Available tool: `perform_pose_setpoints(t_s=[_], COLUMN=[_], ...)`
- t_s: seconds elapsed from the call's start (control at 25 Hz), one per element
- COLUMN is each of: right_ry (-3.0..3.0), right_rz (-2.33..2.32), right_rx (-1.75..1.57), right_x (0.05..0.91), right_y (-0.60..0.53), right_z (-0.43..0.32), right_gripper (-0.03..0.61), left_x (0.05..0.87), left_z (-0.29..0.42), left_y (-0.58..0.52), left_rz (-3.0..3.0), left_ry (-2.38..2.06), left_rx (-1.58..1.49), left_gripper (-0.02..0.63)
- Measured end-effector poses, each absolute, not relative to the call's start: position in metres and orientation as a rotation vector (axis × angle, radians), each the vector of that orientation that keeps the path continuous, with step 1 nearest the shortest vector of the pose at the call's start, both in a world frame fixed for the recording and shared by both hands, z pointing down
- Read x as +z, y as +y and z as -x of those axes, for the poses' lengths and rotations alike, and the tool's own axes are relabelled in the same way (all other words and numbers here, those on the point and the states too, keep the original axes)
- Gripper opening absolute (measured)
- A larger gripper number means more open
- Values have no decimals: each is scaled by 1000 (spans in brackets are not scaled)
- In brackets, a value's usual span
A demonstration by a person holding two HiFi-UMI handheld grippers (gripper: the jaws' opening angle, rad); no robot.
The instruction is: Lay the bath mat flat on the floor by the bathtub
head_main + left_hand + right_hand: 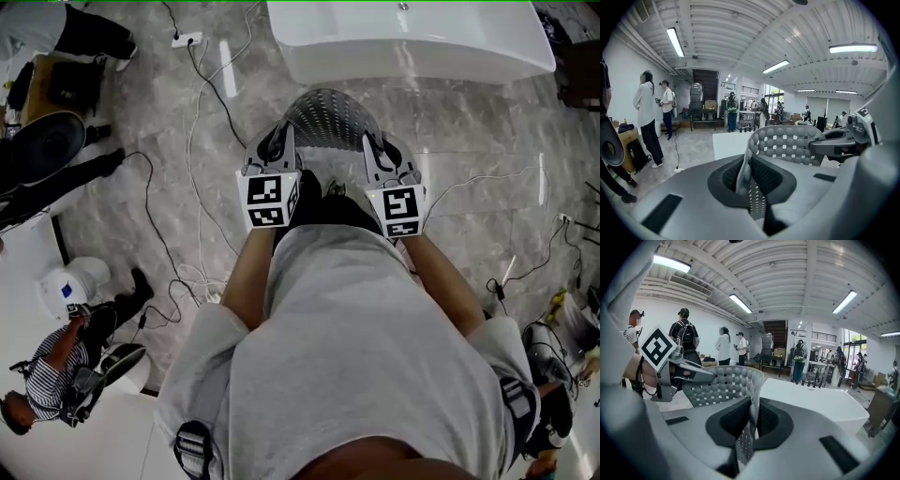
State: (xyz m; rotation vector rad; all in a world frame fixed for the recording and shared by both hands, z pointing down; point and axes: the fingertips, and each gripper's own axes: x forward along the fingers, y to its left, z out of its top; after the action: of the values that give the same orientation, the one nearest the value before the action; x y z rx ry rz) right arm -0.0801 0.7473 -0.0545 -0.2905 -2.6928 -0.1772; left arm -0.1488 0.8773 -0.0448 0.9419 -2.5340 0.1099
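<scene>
**A:** Where is the bath mat?

**B:** In the upper middle of the head view. It is a grey sheet covered in round bumps and small holes, bowed into an arch. It is held up off the grey marble floor, not lying on it.

**A:** What holds it?

**B:** Both pairs of tongs. The left tongs grip its left edge and the right tongs grip its right edge, so the mat spans the gap between them.

**A:** Are they clenched or released?

**B:** Both are clenched. In the left gripper view the dark pads press on a fold of the mat at centre frame. The rest of the sheet curves off to the right, where the other tongs pinch it. The right gripper view mirrors that: the jaws are closed on the mat's edge, and the sheet sweeps left toward the tongs with the square-marker cube.

**A:** And the bathtub?

**B:** It is white and runs along the top edge of the head view, just above the mat's arch. In the right gripper view it fills the right of the frame behind the mat.

**A:** Anything else around?

**B:** White and black cables trail over the floor in the left half of the head view. A person in a striped shirt is at the lower left.
</scene>
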Motion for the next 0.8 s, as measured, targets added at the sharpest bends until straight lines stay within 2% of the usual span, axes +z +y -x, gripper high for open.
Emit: perform_pose_setpoints(t_s=[0.8], right_ry=[-2601], right_rz=[-132], right_rx=[-136], right_x=[-44], right_y=[685], right_z=[173], right_gripper=[20], left_x=[-32], left_z=[285], left_y=[778], left_rz=[-1402], left_ry=[-2264], left_rx=[202], left_gripper=[31])
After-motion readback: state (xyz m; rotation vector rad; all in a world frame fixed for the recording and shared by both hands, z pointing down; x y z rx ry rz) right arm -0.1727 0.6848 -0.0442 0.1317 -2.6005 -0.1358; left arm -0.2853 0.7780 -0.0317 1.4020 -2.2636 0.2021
